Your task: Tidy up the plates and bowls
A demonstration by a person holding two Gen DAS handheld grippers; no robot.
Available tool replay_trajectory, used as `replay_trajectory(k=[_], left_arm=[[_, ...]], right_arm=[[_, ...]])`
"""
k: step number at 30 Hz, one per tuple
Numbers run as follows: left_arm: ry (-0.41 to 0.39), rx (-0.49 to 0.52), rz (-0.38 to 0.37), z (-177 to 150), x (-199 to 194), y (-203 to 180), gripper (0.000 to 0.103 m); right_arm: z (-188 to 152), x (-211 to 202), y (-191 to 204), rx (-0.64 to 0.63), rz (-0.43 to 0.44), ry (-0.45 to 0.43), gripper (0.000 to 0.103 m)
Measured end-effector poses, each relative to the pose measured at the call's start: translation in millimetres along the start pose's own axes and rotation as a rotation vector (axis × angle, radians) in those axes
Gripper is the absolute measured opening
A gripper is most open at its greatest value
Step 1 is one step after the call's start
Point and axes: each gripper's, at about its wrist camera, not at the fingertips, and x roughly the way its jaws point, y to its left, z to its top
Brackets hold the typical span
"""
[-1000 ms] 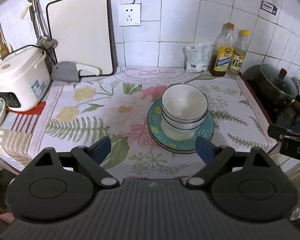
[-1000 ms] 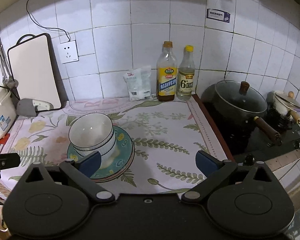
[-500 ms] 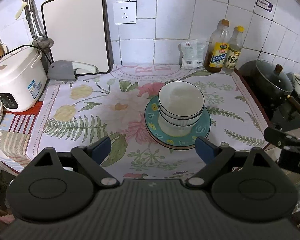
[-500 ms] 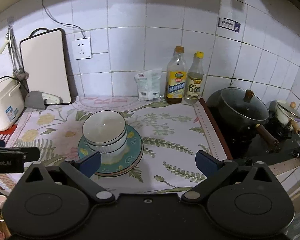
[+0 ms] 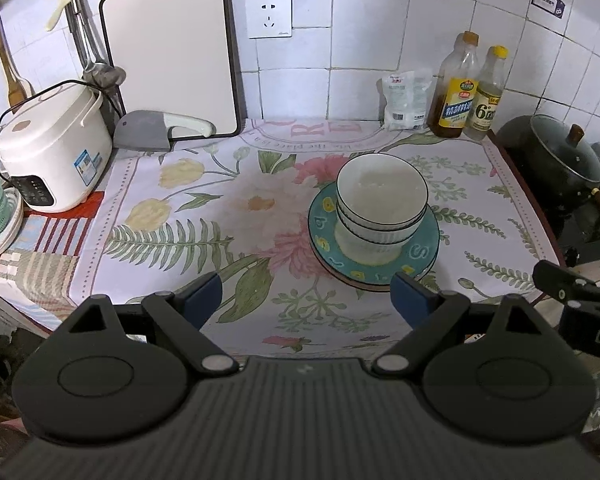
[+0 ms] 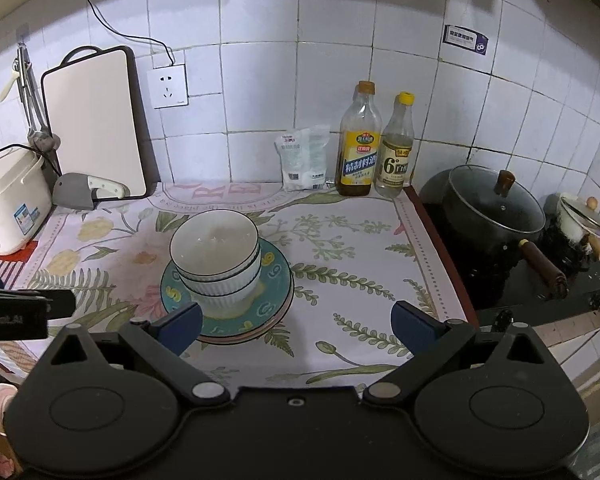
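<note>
Two white bowls sit nested one inside the other on a teal plate, which lies on top of another plate whose pinkish rim just shows beneath it. The stack rests on the flowered cloth covering the counter, right of centre in the left wrist view and left of centre in the right wrist view.

The left tongs hover at the near edge of the counter, spread wide and empty, the right-hand blue pad overlapping the plate's near rim in the frame. The right tongs are likewise spread and hold nothing, the left-hand pad in front of the plate's edge.

Toward the upper left a white cutting board leans on the tiled wall, a cleaver at its foot, a rice cooker further left. Two bottles and a small bag stand against the wall; a lidded black pot sits at right.
</note>
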Motion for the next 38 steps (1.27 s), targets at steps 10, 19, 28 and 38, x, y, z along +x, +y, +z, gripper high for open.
replay_trajectory(k=[10,19,28,38], left_arm=[[-0.024,0.012,0.000,-3,-7,0,0.092],[-0.027,-0.008,-0.018,-5,-10,2,0.092],[-0.023,0.023,0.000,-4,-9,-1,0.092],[0.008,0.054,-0.017,-1,-4,2,0.092]], right_arm=[[-1,-4,-1,0.014,-0.005,-0.001,0.102],[-2,-9,1,-0.010,-0.025,-0.022,0.102],[-2,-9,4,-0.009,-0.035,-0.024,0.102],[1,-10,8,0.011,-0.037,-0.013,0.102]])
